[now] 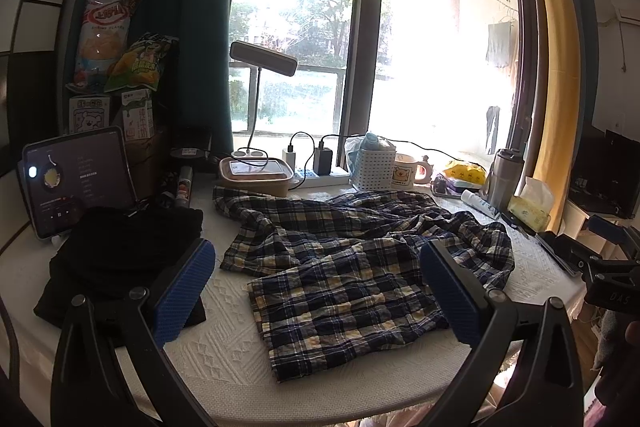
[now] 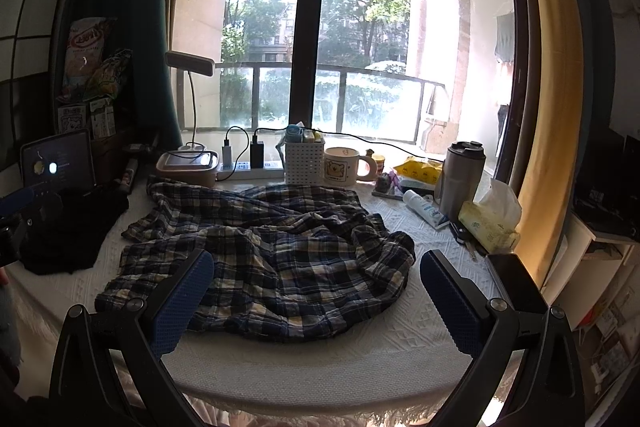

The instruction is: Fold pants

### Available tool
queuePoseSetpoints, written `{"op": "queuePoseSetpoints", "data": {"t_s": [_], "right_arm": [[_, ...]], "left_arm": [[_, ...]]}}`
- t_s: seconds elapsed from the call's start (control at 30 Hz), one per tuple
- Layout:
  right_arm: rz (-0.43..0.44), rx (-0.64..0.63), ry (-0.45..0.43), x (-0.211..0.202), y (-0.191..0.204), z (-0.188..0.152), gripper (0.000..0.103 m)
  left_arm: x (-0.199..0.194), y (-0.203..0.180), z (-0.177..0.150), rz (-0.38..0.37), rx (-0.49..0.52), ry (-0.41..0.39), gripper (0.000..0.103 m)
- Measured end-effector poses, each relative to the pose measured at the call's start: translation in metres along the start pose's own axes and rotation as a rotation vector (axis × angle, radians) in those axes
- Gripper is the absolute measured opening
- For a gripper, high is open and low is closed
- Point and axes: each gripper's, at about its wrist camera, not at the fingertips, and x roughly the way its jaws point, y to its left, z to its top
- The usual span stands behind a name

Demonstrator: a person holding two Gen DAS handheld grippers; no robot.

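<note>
Blue, white and yellow plaid pants (image 1: 344, 267) lie crumpled and unfolded on the white textured tablecloth (image 1: 224, 339). They also show in the right wrist view (image 2: 272, 259). My left gripper (image 1: 318, 291) is open and empty, held above the table's near edge with the pants between its blue pads. My right gripper (image 2: 316, 297) is open and empty, above the near edge over the pants' near side. The right gripper's body shows at the far right of the left wrist view (image 1: 604, 259).
A folded black garment (image 1: 120, 259) lies at the left. A tablet (image 1: 80, 179), snack bags (image 1: 108, 39), lamp (image 1: 264, 63), lunch box (image 1: 256, 175), power strip (image 1: 320, 179), white basket (image 2: 304, 163), mug (image 2: 344, 165), steel tumbler (image 2: 460, 179) and tissue pack (image 2: 488, 223) line the back and right.
</note>
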Motion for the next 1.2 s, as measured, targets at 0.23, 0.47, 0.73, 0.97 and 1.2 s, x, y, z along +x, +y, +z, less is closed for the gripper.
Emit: {"op": "queuePoseSetpoints", "data": {"t_s": [0.23, 0.47, 0.73, 0.97, 1.2], "right_arm": [[0.000, 0.000, 0.001, -0.001, 0.001, 0.000, 0.103], [0.002, -0.001, 0.004, 0.000, 0.001, -0.001, 0.103], [-0.005, -0.006, 0.030, 0.010, -0.003, -0.007, 0.103], [-0.043, 0.021, 0.082, 0.038, -0.028, -0.012, 0.103], [-0.050, 0.028, 0.160, 0.075, -0.045, -0.023, 0.103]], "left_arm": [[0.000, 0.000, 0.000, 0.001, 0.000, 0.000, 0.101], [0.000, 0.000, -0.001, 0.000, 0.000, 0.005, 0.101], [0.010, -0.001, -0.007, -0.001, 0.002, 0.038, 0.101], [0.035, 0.003, -0.017, 0.014, -0.002, 0.102, 0.101], [0.068, 0.007, -0.028, 0.020, -0.006, 0.185, 0.101]]}}
